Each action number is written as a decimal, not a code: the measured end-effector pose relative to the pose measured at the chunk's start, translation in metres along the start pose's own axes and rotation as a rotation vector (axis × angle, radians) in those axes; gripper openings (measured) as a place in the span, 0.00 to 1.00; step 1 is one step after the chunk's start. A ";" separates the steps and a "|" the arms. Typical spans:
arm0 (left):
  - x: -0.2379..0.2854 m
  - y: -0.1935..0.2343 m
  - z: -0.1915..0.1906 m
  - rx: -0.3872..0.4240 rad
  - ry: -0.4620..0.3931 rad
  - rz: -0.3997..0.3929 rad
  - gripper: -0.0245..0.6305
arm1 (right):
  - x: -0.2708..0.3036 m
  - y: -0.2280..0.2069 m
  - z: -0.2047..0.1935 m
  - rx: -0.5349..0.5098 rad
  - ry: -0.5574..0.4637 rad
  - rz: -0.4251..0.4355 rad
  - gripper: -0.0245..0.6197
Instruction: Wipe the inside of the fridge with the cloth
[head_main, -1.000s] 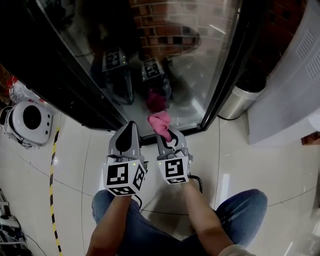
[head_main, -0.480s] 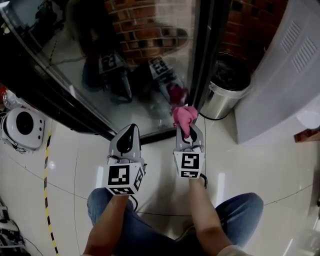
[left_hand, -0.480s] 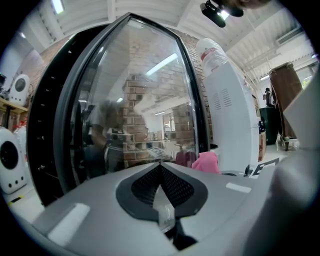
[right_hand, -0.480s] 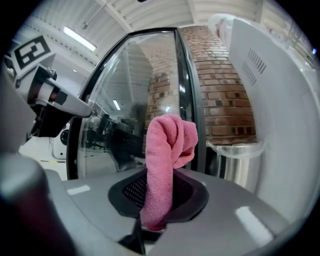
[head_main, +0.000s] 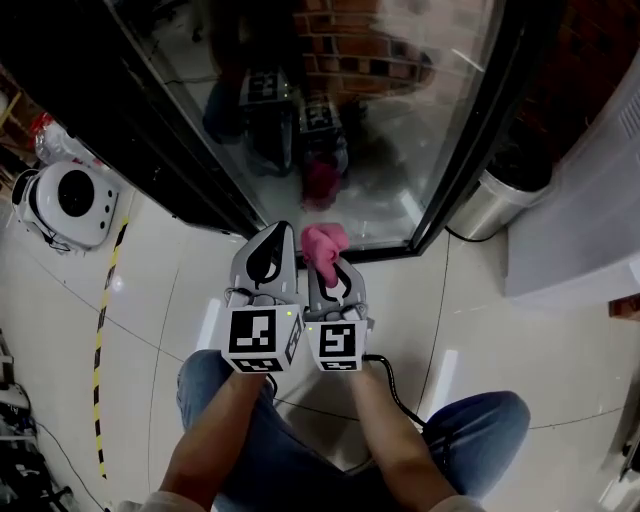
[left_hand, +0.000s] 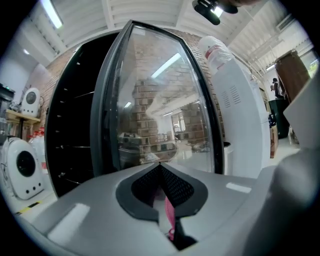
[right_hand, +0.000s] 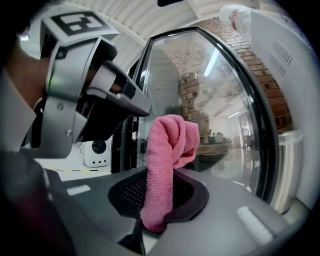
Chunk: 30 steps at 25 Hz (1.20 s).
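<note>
The fridge's glass door (head_main: 390, 110) fills the top of the head view and mirrors both grippers. In the left gripper view its dark body (left_hand: 75, 125) with shelf lines lies left of the glass door (left_hand: 160, 105). My right gripper (head_main: 330, 268) is shut on a pink cloth (head_main: 323, 242), which sticks up out of the jaws just short of the door's bottom edge. In the right gripper view the pink cloth (right_hand: 167, 150) stands folded over between the pads. My left gripper (head_main: 272, 238) is close beside it on the left, jaws together, holding nothing I can make out.
A steel bin (head_main: 490, 205) stands right of the door beside a tall white unit (head_main: 590, 190). A round white appliance (head_main: 65, 205) sits on the floor at left, with yellow-black tape (head_main: 105, 330) running past it. My jeans-clad legs (head_main: 300, 470) are below the grippers.
The right gripper with the cloth has swung from the door's right edge back left, ending beside the left gripper. The left gripper has kept its place.
</note>
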<state>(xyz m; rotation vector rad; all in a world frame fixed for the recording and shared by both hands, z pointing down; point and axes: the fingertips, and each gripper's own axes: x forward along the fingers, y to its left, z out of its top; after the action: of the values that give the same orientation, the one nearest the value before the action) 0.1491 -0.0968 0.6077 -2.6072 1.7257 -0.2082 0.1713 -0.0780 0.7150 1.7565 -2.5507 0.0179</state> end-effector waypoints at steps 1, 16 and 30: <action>-0.004 0.005 0.004 0.004 -0.007 0.004 0.06 | 0.005 0.012 -0.005 0.015 0.008 0.014 0.13; -0.040 0.056 0.027 -0.037 -0.042 -0.027 0.06 | 0.043 0.064 -0.086 0.060 0.183 -0.019 0.13; -0.009 -0.014 0.019 -0.038 -0.023 -0.118 0.06 | 0.001 -0.081 -0.101 0.065 0.219 -0.255 0.13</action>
<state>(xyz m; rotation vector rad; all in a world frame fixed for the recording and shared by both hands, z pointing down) 0.1604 -0.0846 0.5889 -2.7298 1.5857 -0.1462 0.2495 -0.1045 0.8151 1.9679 -2.1854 0.2710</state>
